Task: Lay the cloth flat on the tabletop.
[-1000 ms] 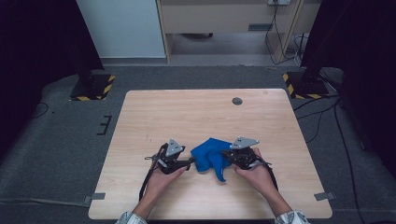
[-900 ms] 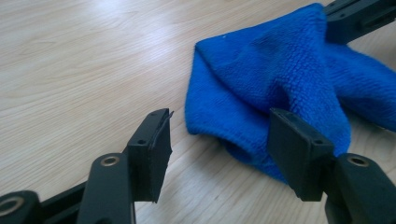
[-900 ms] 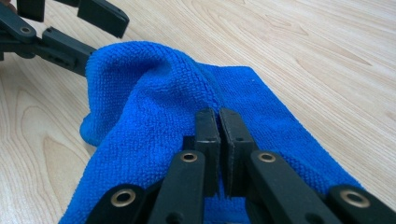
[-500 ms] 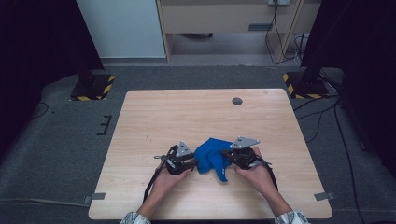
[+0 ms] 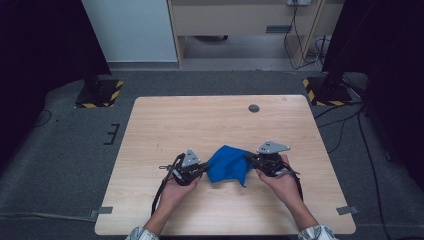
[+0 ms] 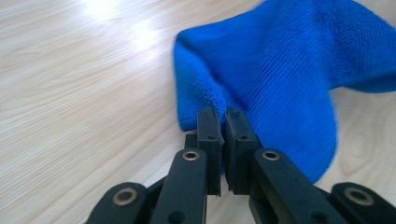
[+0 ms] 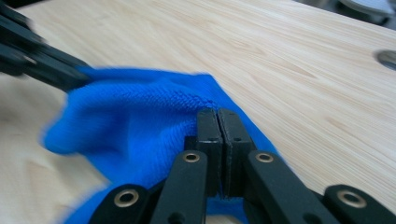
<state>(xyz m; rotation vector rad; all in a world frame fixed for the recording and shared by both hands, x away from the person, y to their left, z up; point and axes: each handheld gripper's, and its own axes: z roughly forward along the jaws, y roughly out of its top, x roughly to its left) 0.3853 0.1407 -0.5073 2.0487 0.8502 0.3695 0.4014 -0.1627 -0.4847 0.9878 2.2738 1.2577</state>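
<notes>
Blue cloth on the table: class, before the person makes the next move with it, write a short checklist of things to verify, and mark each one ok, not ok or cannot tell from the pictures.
1. Left gripper shut on the blue cloth: ok; its jaws pinch a folded edge.
2. Right gripper shut on the cloth: ok; its jaws are closed with fabric at the tips.
3. The grippers hold opposite sides of the cloth: ok, seen from the high view.
4. Cloth spread flat: not ok; it is bunched and folded between the grippers.
5. Bare space on the wooden table beyond the cloth: ok.
6. Whether each grip takes one layer or several: cannot tell.
</notes>
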